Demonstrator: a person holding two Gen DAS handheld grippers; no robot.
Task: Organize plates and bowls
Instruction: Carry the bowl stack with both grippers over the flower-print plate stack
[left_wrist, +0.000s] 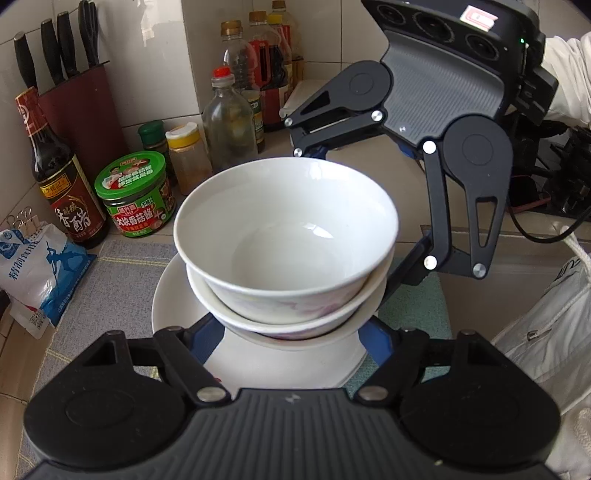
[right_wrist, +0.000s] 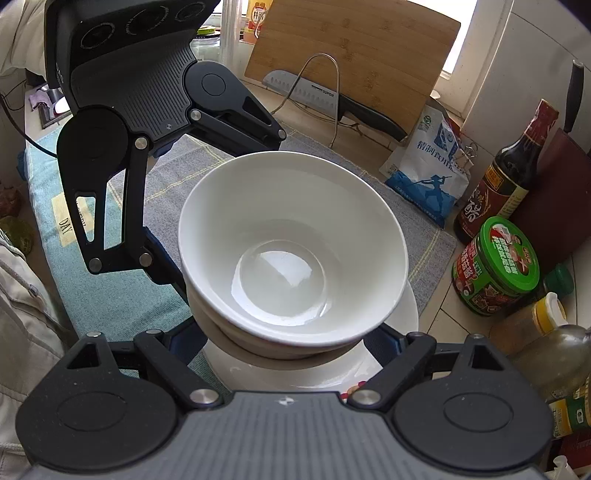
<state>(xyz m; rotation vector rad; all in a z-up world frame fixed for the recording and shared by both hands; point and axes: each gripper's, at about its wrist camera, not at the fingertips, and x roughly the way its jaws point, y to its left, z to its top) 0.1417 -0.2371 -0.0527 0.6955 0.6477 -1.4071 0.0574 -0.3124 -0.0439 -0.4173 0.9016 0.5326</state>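
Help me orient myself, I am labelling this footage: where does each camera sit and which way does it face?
Left wrist: sits on the left gripper, looking down at stacked bowls on a plate; the right gripper and a pale sleeve show opposite.
Right wrist: sits on the right gripper, facing the left gripper, cutting board behind.
Shared: bowls, plate, green-lidded jar.

Bowls (left_wrist: 286, 236) stacked on plate (left_wrist: 258, 365)

Home kitchen, tiled wall (left_wrist: 159, 55) behind a counter (left_wrist: 373, 155), knife block (left_wrist: 83, 110) and sauce bottles (left_wrist: 258, 74) along its back edge, vinegar bottle (right_wrist: 506, 184), salt bag (right_wrist: 428, 170), bamboo cutting board (right_wrist: 354, 55) with cleaver (right_wrist: 314, 92) on a wire rack
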